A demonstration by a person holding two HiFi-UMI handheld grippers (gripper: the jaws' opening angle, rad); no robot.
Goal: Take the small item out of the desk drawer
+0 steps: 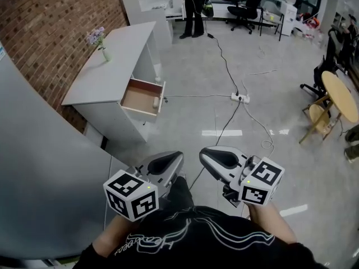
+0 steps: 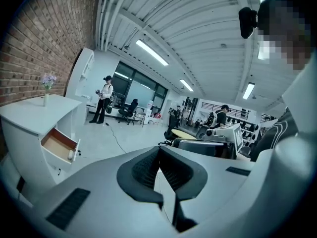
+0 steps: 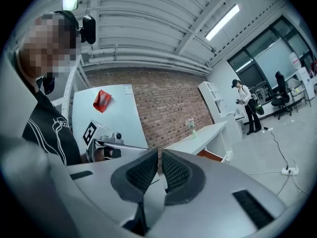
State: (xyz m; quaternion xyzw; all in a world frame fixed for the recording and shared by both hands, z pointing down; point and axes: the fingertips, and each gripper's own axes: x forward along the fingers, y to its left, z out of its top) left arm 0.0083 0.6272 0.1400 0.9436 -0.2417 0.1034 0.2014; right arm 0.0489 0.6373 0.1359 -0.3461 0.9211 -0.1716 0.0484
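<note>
A white desk (image 1: 112, 66) stands against the brick wall at the left, with its wooden-bottomed drawer (image 1: 140, 97) pulled open. A small pale item (image 1: 155, 101) lies at the drawer's front right corner; it also shows as a pale speck, the item (image 2: 71, 154), in the drawer (image 2: 58, 147) in the left gripper view. Both grippers are held close to the person's body, well short of the desk. My left gripper (image 1: 168, 162) (image 2: 159, 150) is shut and empty. My right gripper (image 1: 216, 157) (image 3: 160, 152) has its pads together with nothing between them.
A vase of flowers (image 1: 102, 46) stands on the desk top. A power strip with cables (image 1: 240, 97) lies on the shiny floor beyond the drawer. A grey panel (image 1: 39, 167) rises at my left. A round wooden table (image 1: 339, 94) is at the right; a person (image 1: 193, 4) stands far back.
</note>
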